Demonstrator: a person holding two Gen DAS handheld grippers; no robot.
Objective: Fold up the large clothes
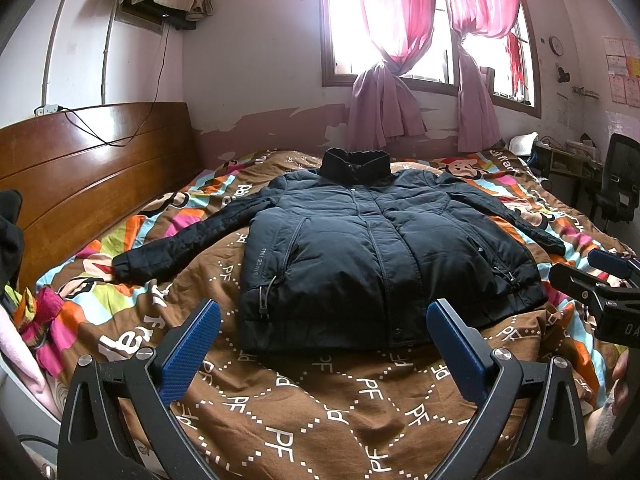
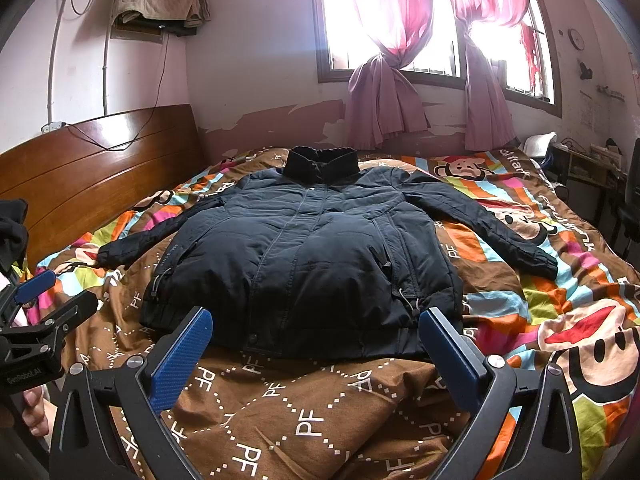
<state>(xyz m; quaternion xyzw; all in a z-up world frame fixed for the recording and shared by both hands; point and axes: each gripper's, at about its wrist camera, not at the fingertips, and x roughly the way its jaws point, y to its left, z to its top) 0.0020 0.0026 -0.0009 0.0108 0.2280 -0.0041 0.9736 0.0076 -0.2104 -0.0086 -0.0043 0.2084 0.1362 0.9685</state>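
Black padded jacket (image 1: 372, 248) lies spread flat, front up, on the patterned quilt of the bed (image 1: 304, 412), both sleeves stretched out to the sides and the collar toward the window, so by my judgement no fold is made yet. Both the left gripper (image 1: 324, 350) and the right gripper (image 2: 316, 350) hover just short of the hem, side by side, their blue fingers (image 2: 180, 356) spread wide and holding nothing.

A home bedroom is showing here: a bed (image 1: 320, 420) wearing a cartoon-monkey quilt is sitting against a wooden headboard (image 1: 92, 168), knotted pink curtains (image 1: 384, 92) are hanging at a bright window (image 1: 344, 20), and a cluttered desk (image 1: 568, 160) and wall clock (image 1: 556, 45) are standing nearby.
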